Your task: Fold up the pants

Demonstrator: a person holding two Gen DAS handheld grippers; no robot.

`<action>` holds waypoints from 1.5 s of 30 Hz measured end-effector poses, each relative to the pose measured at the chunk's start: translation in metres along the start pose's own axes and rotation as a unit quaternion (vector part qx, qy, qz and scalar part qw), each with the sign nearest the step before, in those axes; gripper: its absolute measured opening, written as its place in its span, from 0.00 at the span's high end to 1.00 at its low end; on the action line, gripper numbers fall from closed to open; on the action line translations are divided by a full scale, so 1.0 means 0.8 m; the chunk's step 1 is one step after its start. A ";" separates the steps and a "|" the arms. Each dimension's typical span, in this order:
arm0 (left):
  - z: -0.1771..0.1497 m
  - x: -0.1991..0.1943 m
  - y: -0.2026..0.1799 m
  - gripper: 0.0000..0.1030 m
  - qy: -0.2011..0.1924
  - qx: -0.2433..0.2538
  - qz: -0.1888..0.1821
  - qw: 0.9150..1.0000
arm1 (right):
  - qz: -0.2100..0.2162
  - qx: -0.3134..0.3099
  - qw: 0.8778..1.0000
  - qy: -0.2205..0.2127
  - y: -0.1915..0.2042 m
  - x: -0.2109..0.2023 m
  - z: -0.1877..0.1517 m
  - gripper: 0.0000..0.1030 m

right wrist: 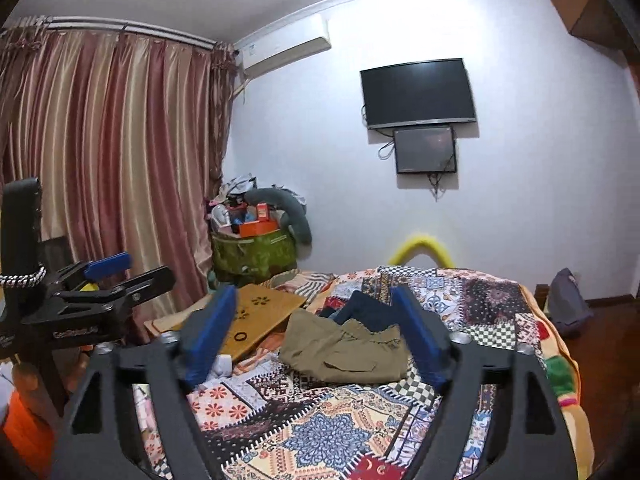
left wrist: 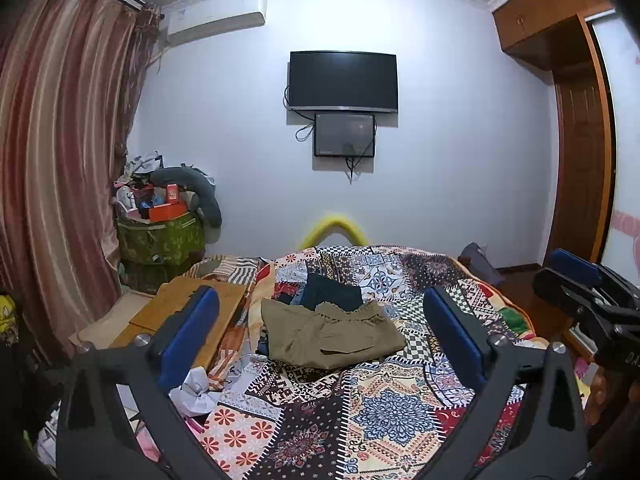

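Olive-khaki pants (left wrist: 332, 336) lie folded into a compact bundle on the patchwork bedspread (left wrist: 392, 408), with dark navy clothing (left wrist: 332, 292) behind them. They also show in the right wrist view (right wrist: 348, 352). My left gripper (left wrist: 320, 320) is open and empty, held above the bed in front of the pants. My right gripper (right wrist: 316, 320) is open and empty too, also short of the pants. The right gripper shows at the right edge of the left view (left wrist: 576, 280), and the left gripper shows at the left of the right view (right wrist: 108, 272).
A wooden lap board (left wrist: 188, 320) lies at the bed's left side, with crumpled white paper (left wrist: 196, 392) near it. A green basket of clutter (left wrist: 160, 236) stands by the curtain. A grey bag (right wrist: 568, 304) sits on the floor at the right.
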State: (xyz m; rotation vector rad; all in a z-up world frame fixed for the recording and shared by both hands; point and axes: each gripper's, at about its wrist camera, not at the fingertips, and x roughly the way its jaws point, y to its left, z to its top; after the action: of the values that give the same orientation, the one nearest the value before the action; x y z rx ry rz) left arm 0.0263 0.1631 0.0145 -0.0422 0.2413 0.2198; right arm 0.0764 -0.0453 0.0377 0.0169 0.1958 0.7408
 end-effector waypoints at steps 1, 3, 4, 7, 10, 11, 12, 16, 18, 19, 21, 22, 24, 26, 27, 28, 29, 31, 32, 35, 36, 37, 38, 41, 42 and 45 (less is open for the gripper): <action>-0.001 -0.004 0.000 0.00 0.001 -0.001 -0.001 1.000 | -0.006 0.001 1.000 -0.003 0.000 -0.002 0.000 0.11; -0.003 -0.009 0.000 0.00 0.002 -0.004 0.000 1.000 | -0.012 0.002 1.000 -0.007 -0.001 -0.006 0.000 0.02; -0.003 -0.010 -0.001 0.00 0.002 -0.004 0.001 1.000 | -0.015 0.004 1.000 -0.010 -0.003 -0.008 0.000 0.01; -0.006 -0.013 -0.001 0.00 0.002 -0.005 0.001 1.000 | -0.022 0.006 1.000 -0.010 -0.004 -0.013 0.000 0.01; -0.008 -0.015 -0.003 0.00 0.003 -0.005 0.000 1.000 | -0.026 0.009 1.000 -0.007 -0.006 -0.015 -0.004 0.01; -0.008 -0.016 -0.003 0.00 0.002 -0.006 -0.001 1.000 | -0.027 0.010 1.000 -0.006 -0.005 -0.018 -0.008 0.01; -0.008 -0.015 -0.004 0.00 0.002 -0.006 -0.002 1.000 | -0.027 0.012 1.000 -0.006 -0.006 -0.018 -0.009 0.01; -0.009 -0.014 -0.007 0.00 0.000 -0.001 0.000 1.000 | -0.029 0.015 0.999 -0.004 -0.007 -0.020 -0.012 0.01; -0.008 -0.012 -0.007 0.00 -0.001 0.001 -0.001 1.000 | -0.029 0.016 0.999 -0.002 -0.006 -0.020 -0.012 0.01; -0.009 -0.011 -0.007 0.00 0.000 0.002 -0.002 1.000 | -0.030 0.016 0.999 -0.002 -0.006 -0.020 -0.013 0.01; -0.011 -0.011 -0.009 0.00 0.000 0.003 -0.003 1.000 | -0.030 0.017 0.999 0.001 -0.007 -0.021 -0.014 0.01; -0.012 -0.011 -0.010 0.00 -0.001 0.004 -0.004 1.000 | -0.031 0.016 0.999 0.002 -0.006 -0.021 -0.015 0.01; -0.014 -0.011 -0.010 0.00 0.000 0.005 -0.005 1.000 | -0.033 0.016 0.999 0.003 -0.006 -0.021 -0.015 0.01; -0.015 -0.011 -0.010 0.00 0.000 0.007 -0.005 1.000 | -0.034 0.016 0.999 0.005 -0.007 -0.021 -0.017 0.01; -0.016 -0.010 -0.011 0.00 0.001 0.008 -0.005 1.000 | -0.034 0.017 0.999 0.005 -0.007 -0.022 -0.017 0.01; -0.016 -0.009 -0.012 0.00 0.001 0.009 -0.005 1.000 | -0.034 0.017 0.999 0.006 -0.007 -0.022 -0.017 0.01; -0.016 -0.008 -0.012 0.00 0.002 0.009 -0.005 1.000 | -0.034 0.017 0.999 0.007 -0.006 -0.022 -0.017 0.01; -0.017 -0.007 -0.013 0.00 0.004 0.008 -0.006 1.000 | -0.034 0.018 0.999 0.008 -0.006 -0.022 -0.018 0.01; -0.017 -0.006 -0.013 0.00 0.005 0.008 -0.005 1.000 | -0.034 0.019 0.999 0.008 -0.006 -0.022 -0.018 0.01; -0.016 -0.004 -0.014 0.00 0.005 0.009 -0.004 1.000 | -0.035 0.020 0.999 0.008 -0.006 -0.023 -0.018 0.01; -0.017 -0.004 -0.014 0.00 0.005 0.009 -0.003 1.000 | -0.035 0.021 0.999 0.008 -0.006 -0.023 -0.018 0.01; -0.016 -0.003 -0.014 0.00 0.004 0.009 -0.003 1.000 | -0.035 0.022 0.999 0.008 -0.007 -0.024 -0.018 0.01; -0.016 -0.003 -0.015 0.00 0.004 0.009 -0.003 1.000 | -0.035 0.022 0.999 0.008 -0.007 -0.024 -0.017 0.01; -0.016 -0.003 -0.014 0.00 0.005 0.009 -0.003 1.000 | -0.036 0.024 0.999 0.007 -0.008 -0.025 -0.017 0.01; -0.017 -0.003 -0.015 0.00 0.006 0.008 -0.004 1.000 | -0.037 0.024 0.999 0.007 -0.008 -0.026 -0.017 0.01; -0.017 -0.003 -0.016 0.00 0.007 0.007 -0.006 1.000 | -0.038 0.025 0.999 0.006 -0.009 -0.027 -0.016 0.00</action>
State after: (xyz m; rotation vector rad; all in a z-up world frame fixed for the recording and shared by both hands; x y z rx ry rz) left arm 0.0238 0.1491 0.0020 -0.0313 0.2573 0.2058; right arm 0.0633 -0.0660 0.0285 0.0529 0.2260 0.6609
